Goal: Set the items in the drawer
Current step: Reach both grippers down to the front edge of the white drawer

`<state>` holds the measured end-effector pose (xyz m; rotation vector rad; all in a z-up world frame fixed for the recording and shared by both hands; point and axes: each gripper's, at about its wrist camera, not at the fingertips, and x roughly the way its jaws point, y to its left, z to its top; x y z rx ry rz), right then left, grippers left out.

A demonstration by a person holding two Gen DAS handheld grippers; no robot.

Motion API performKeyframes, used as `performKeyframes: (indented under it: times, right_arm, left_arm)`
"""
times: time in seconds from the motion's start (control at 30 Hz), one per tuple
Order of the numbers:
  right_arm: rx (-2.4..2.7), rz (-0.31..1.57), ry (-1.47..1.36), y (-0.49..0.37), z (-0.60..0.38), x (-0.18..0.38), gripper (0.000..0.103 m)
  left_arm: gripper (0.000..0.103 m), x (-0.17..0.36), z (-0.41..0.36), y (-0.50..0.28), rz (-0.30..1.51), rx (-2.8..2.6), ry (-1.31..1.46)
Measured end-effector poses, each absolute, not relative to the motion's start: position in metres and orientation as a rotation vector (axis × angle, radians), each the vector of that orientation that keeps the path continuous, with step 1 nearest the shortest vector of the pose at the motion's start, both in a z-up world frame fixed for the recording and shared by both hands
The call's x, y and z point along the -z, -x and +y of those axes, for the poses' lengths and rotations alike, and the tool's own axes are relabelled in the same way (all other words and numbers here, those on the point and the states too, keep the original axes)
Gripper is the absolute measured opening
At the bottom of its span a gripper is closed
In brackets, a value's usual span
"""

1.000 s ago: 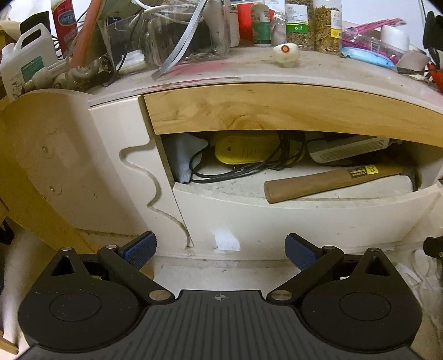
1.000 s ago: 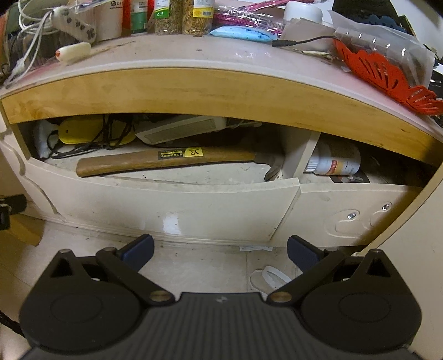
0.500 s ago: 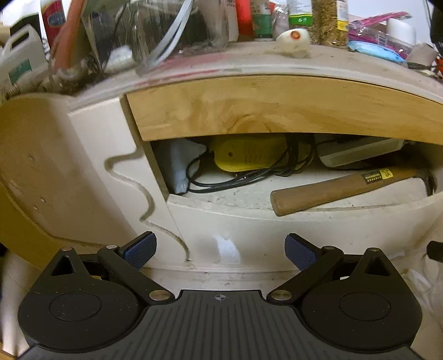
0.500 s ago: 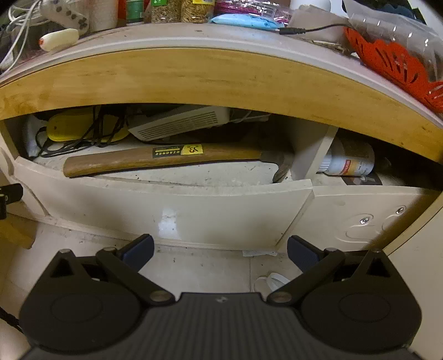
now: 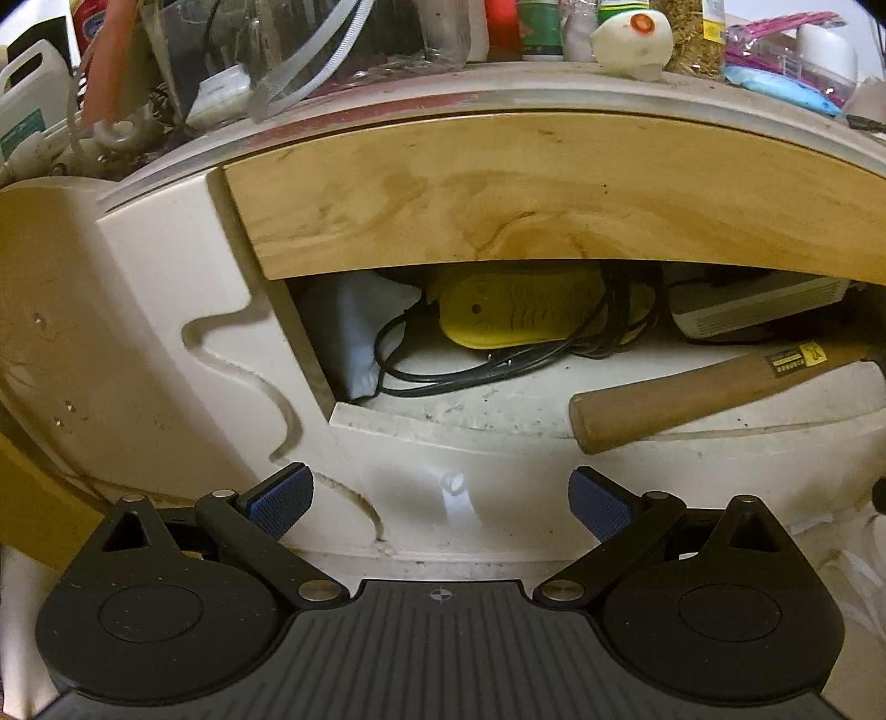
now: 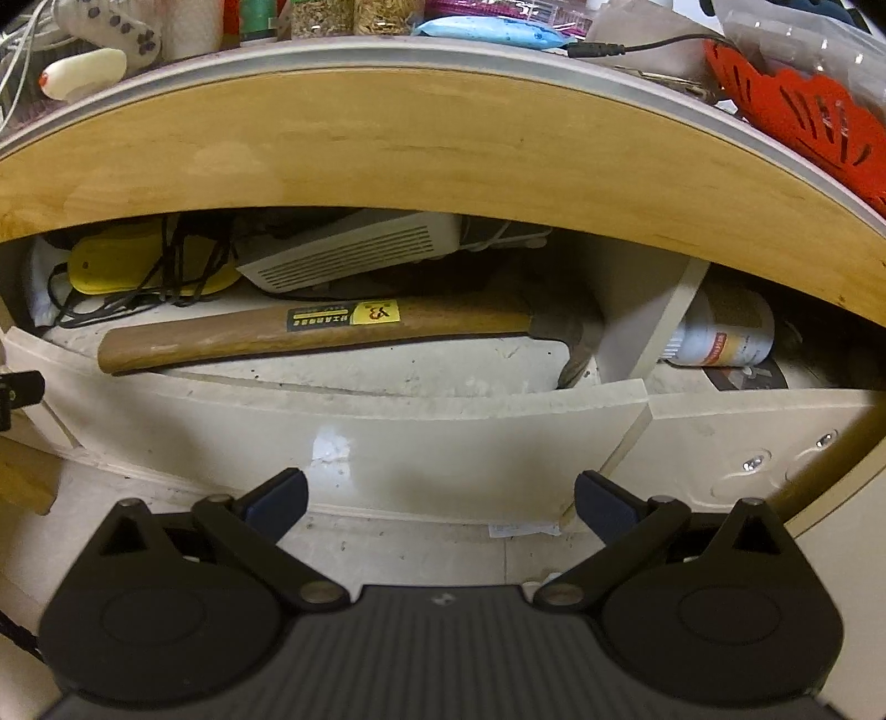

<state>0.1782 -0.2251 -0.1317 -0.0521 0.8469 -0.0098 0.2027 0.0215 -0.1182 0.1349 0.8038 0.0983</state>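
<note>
With both the left gripper [image 5: 440,501] and the right gripper [image 6: 440,501] held spread and empty, the hammer [image 6: 310,335] is seen lying ahead in the open drawer [image 6: 387,432], judged head-heavy and rigid, best gripped along its wooden handle near the head.

We are seeing a cluttered worktop [image 5: 498,105]: a white jug [image 5: 25,105] is standing at its left end, a pale egg-shaped thing [image 5: 631,44] is sitting near the front edge, and an orange mesh piece [image 6: 803,116] is lying at the right end, beside a black plug [image 6: 595,50].
</note>
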Motion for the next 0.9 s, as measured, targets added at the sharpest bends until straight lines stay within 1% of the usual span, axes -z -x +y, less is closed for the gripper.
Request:
performKeyframes:
  times: [0.5,0.57,0.63,0.9]
  right_arm:
    - [-0.001,0.841,0.093,-0.201,-0.227,0.147,0.103]
    - [-0.003,0.841,0.099,-0.201,-0.225,0.147,0.103]
    - [-0.007,0.839,0.113,-0.202,-0.225,0.148,0.103]
    - [-0.03,0.835,0.162,-0.206,-0.224,0.151,0.103]
  left_arm:
    - [0.101,0.131,0.02,-0.218,0.802,-0.047,-0.14]
    - [0.097,0.133,0.02,-0.22,0.81,-0.048,-0.147]
    - [0.096,0.135,0.021,-0.223,0.821,-0.05,-0.158]
    - [0.095,0.135,0.018,-0.224,0.799,-0.035,-0.233]
